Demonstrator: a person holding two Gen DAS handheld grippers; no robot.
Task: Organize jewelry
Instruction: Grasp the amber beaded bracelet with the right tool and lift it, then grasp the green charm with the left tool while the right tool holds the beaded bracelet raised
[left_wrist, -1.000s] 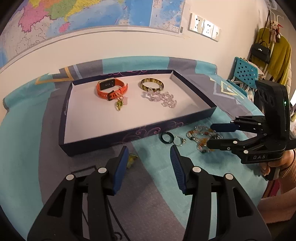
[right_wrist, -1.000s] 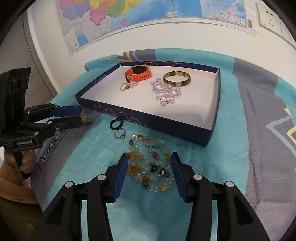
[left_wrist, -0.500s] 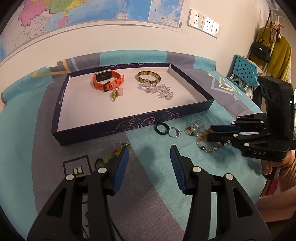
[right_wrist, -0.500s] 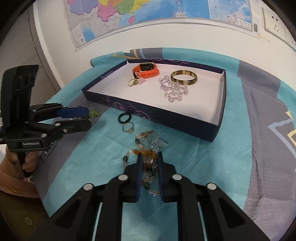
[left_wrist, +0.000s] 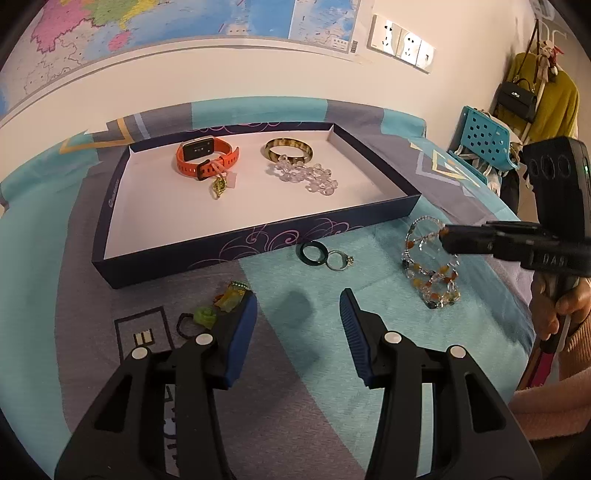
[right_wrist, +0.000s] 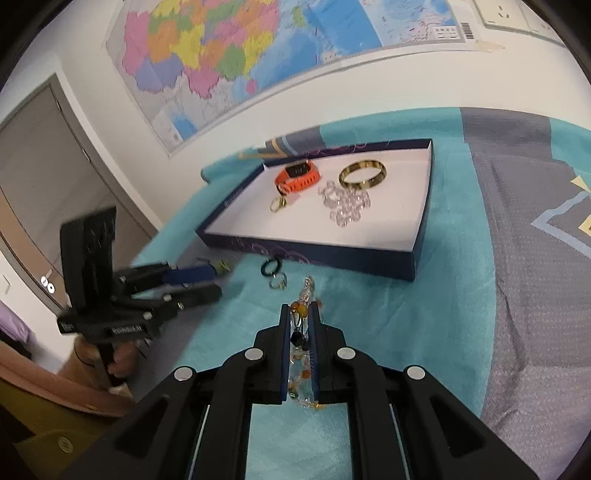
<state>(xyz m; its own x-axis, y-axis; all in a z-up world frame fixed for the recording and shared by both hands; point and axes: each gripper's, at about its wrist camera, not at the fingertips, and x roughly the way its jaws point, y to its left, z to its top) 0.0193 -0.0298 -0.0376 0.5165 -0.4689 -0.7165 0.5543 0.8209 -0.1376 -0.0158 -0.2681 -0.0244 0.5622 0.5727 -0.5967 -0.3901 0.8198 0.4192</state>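
A dark blue tray (left_wrist: 258, 243) (right_wrist: 317, 251) holds an orange watch (left_wrist: 207, 157), a gold bangle (left_wrist: 289, 149), a clear bead bracelet (left_wrist: 308, 177) and a small gold charm (left_wrist: 218, 186). My right gripper (right_wrist: 300, 314) (left_wrist: 448, 240) is shut on an orange-and-clear beaded bracelet (left_wrist: 430, 264) (right_wrist: 301, 343) and holds it above the cloth. A dark green ring (left_wrist: 313, 254) and a silver ring (left_wrist: 340, 260) lie in front of the tray. My left gripper (left_wrist: 297, 317) is open and empty above the cloth, near green-yellow trinkets (left_wrist: 218, 306).
The table is covered by a teal and grey cloth (left_wrist: 314, 369). A blue perforated basket (left_wrist: 484, 138) stands at the far right edge. A map hangs on the wall (right_wrist: 258, 48) behind the table.
My right gripper closed on the beaded bracelet and lifted it off the cloth. My left gripper drew back a little from the tray and stayed open.
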